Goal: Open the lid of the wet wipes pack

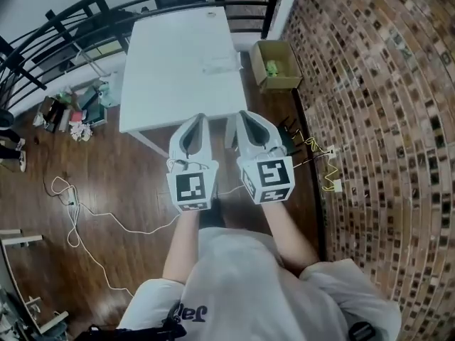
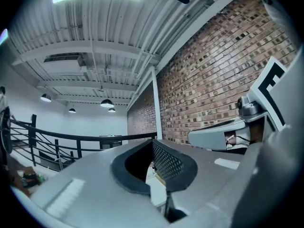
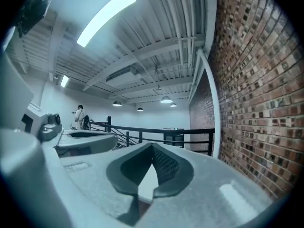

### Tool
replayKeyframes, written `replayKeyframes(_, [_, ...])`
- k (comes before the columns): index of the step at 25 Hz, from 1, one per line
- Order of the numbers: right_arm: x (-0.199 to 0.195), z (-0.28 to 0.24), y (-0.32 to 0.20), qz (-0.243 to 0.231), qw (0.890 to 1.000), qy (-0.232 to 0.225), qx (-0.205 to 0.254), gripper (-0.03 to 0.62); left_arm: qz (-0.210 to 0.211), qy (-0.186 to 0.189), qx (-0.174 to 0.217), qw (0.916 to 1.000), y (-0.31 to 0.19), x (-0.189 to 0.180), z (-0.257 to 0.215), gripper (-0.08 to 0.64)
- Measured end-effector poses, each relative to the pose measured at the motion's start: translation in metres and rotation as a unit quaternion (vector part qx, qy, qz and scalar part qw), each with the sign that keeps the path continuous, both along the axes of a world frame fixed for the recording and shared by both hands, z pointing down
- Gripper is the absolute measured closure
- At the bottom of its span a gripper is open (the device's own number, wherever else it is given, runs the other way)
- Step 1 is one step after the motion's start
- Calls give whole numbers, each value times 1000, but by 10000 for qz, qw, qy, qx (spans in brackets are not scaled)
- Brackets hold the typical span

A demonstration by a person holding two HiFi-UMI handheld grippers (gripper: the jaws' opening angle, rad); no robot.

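Only head view: pack (image 1: pixel 220 65) on table (image 1: pixel 165 77).

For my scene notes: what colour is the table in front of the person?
White. The table shows best in the head view.

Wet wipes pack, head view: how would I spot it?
Start at the white table beside the brick wall. The wet wipes pack lies flat near the table's right edge, just left of the open cardboard box on the floor. It is the only thing on the tabletop, pale and almost the table's colour.
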State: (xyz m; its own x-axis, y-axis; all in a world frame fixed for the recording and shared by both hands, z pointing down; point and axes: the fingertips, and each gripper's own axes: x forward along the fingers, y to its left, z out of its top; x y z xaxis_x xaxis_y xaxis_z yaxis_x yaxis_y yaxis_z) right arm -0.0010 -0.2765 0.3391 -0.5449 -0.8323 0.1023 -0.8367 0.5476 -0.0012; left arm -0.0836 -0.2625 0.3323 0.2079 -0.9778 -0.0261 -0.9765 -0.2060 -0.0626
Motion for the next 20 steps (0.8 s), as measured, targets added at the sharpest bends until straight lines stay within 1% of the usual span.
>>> replayKeyframes(4, [-24,-1,-67,265,9995,101,-143,601,23,80,-136,9999,-64,-45,5,545])
replayKeyframes(7, [-43,0,-103,363,9991,142,-144,601,67,126,-138,9998,-102,-71,5,545])
replayKeyframes(9, [-53,8,-123,405,9987,223,-227,601,60,171,-198,9996,-125,-85,11,545])
replayKeyframes(12, [-51,29,-148,553,9967,299,-504,601,153,200,-387,9989,-150,-90,28,545])
replayKeyframes(15, [-47,43,-175,659,9953,325,-634,601,236,233,-557,9979,-181,-88,46,545])
replayKeyframes(20, [-46,68,-222,622,9943,250,-824,601,322,178,-804,9961,-231,-82,73,545])
